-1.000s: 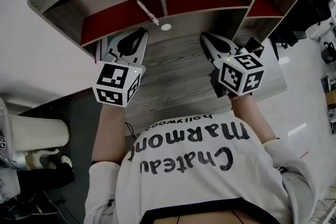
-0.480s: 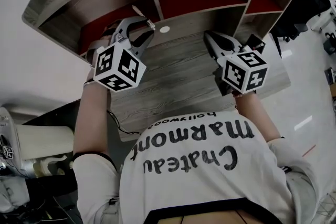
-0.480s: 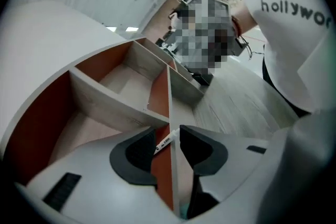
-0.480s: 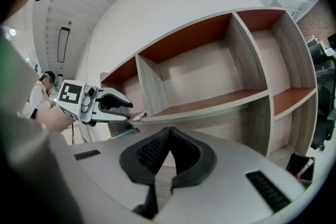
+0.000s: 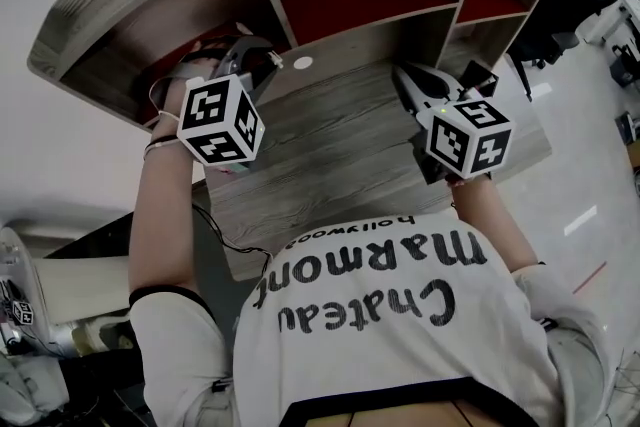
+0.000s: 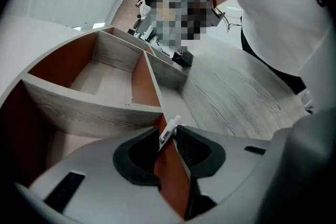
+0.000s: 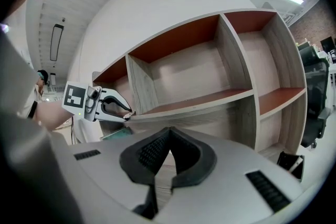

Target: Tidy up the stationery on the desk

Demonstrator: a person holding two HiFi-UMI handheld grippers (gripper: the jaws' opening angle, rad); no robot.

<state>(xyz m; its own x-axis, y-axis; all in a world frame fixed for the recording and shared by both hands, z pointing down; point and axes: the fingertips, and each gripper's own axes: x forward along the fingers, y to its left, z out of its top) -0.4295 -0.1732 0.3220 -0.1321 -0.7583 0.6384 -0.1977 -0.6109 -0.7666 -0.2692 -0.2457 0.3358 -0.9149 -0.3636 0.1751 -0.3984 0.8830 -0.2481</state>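
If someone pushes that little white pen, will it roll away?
Probably yes: the white pen looks thin and round, so it may roll along the shelf. It seems stiff, lying straight between the left gripper's jaws, which have just been closing on it. Being so small, it is likely light.

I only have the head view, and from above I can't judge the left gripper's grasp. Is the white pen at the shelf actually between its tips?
Observer: Yes. In the left gripper view the white pen stands between the tips of the left gripper. Its jaws have just been closing and seem to press on the pen.
Operator: And the right gripper, is it carrying anything?
Observer: No. In its own view the right gripper has its tips together with nothing between them.
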